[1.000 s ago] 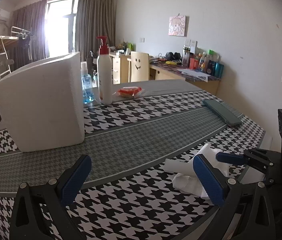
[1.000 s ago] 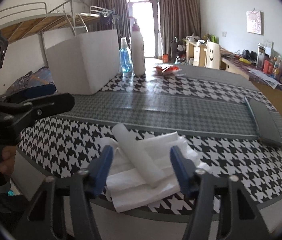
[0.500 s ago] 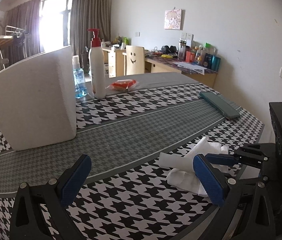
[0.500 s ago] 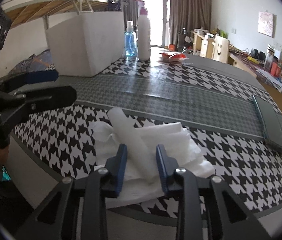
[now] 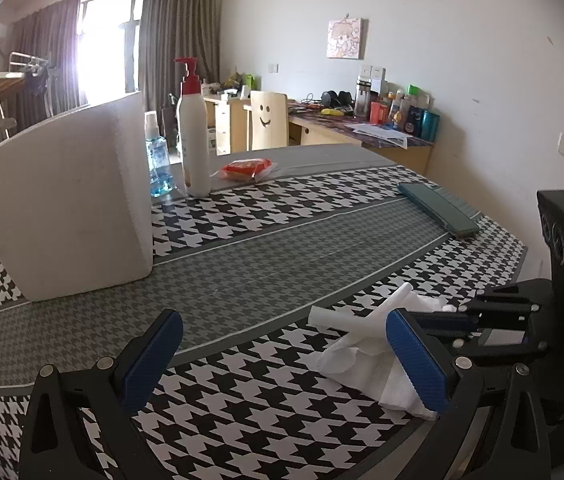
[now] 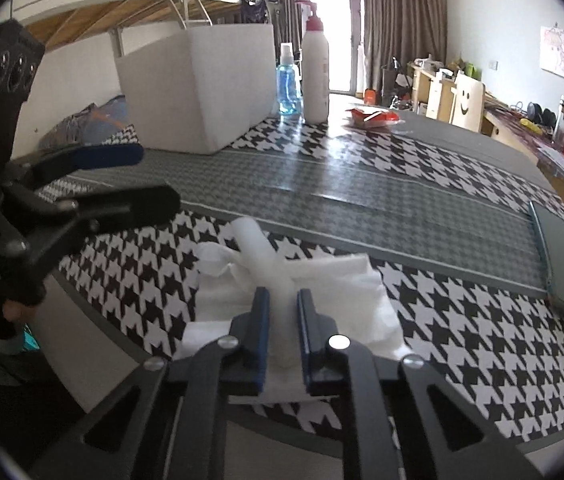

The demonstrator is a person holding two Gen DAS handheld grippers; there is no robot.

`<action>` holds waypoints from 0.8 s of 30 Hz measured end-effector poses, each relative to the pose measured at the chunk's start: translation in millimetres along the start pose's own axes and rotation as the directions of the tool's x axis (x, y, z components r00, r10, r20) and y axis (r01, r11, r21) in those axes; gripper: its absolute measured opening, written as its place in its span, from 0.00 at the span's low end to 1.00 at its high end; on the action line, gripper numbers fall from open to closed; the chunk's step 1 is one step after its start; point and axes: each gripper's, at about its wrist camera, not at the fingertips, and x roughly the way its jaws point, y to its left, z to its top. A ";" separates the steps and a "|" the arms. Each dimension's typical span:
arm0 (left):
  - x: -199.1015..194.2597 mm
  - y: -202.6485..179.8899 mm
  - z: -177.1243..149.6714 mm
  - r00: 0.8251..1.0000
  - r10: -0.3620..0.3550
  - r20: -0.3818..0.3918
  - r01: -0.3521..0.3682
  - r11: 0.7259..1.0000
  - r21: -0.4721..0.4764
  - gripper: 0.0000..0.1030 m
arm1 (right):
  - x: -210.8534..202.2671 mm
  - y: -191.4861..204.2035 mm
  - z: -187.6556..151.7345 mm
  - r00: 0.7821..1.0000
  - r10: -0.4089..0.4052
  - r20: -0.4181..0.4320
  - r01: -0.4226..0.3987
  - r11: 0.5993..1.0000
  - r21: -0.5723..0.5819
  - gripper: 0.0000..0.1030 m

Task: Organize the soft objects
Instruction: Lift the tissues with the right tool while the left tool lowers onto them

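Observation:
A white rolled tissue (image 6: 253, 248) lies across a pile of loose white tissues (image 6: 346, 280) near the front edge of the houndstooth tablecloth (image 6: 462, 340). My right gripper (image 6: 284, 300) has its jaws closing, and the near end of the roll is pinched between the blue pads. In the left wrist view the roll (image 5: 354, 316) and the pile (image 5: 362, 360) sit at the lower right, with the right gripper (image 5: 454, 322) on them. My left gripper (image 5: 286, 344) stands open and holds nothing, to the left of the pile and above the cloth.
A tall white box (image 5: 65, 208) stands at the back left. Beside it are a white pump bottle (image 5: 193, 140), a blue spray bottle (image 5: 157, 160) and a red packet (image 5: 245, 170). A dark green flat case (image 5: 438, 208) lies at the right. The table edge runs just under the grippers.
The right gripper's jaws have come together around the near end of the white roll, from wide apart to pinching it. The left gripper has kept still and open.

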 end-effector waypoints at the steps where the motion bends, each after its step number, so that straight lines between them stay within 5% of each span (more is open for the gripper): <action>1: -0.5 -0.3 0.0 1.000 -0.001 0.002 0.001 1.000 0.001 0.99 | -2.6 -1.4 1.0 1.000 0.013 0.010 -0.013 1.000 0.019 0.15; 24: 16.8 -37.3 -8.1 0.984 -0.151 -0.089 0.161 0.981 0.109 0.99 | -12.2 -43.8 21.8 0.996 -0.076 0.052 0.064 0.978 0.199 0.13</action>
